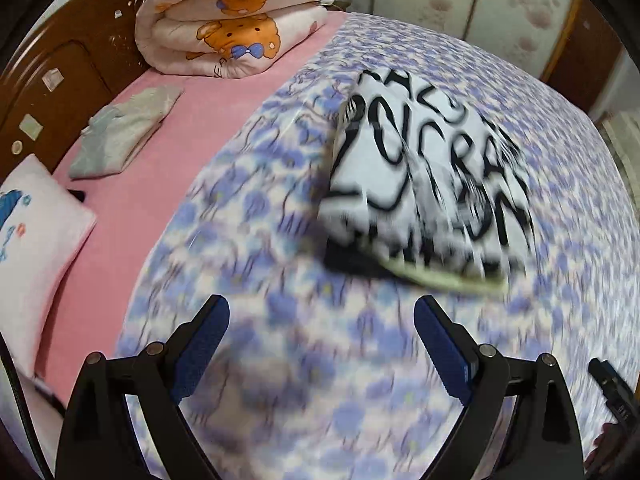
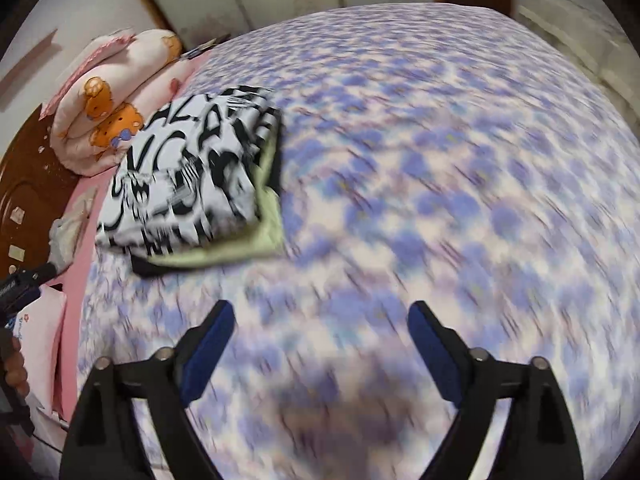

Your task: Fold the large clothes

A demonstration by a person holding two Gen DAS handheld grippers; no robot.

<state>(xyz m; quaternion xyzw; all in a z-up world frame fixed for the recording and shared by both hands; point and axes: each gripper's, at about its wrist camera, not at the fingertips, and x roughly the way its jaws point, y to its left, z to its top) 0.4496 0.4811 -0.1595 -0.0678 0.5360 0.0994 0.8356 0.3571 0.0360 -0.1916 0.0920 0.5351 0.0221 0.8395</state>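
Blue-padded jaws of the left gripper [image 1: 322, 344] stand wide with nothing between them, above the flowered bedsheet [image 1: 260, 240]; the folded black-and-white garment [image 1: 428, 180] lies beyond, apart from them. Its green underlayer pokes out unevenly, so the stack could slump.

From the right wrist, the right gripper [image 2: 322, 344] gapes empty too. A careless brush could undo the fold.

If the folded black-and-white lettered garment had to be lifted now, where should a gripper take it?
Probably the near edge of the folded black-and-white garment, where its pale green layer sticks out flat on the floral bedspread. Approach low from the near side; both grippers are open and empty.
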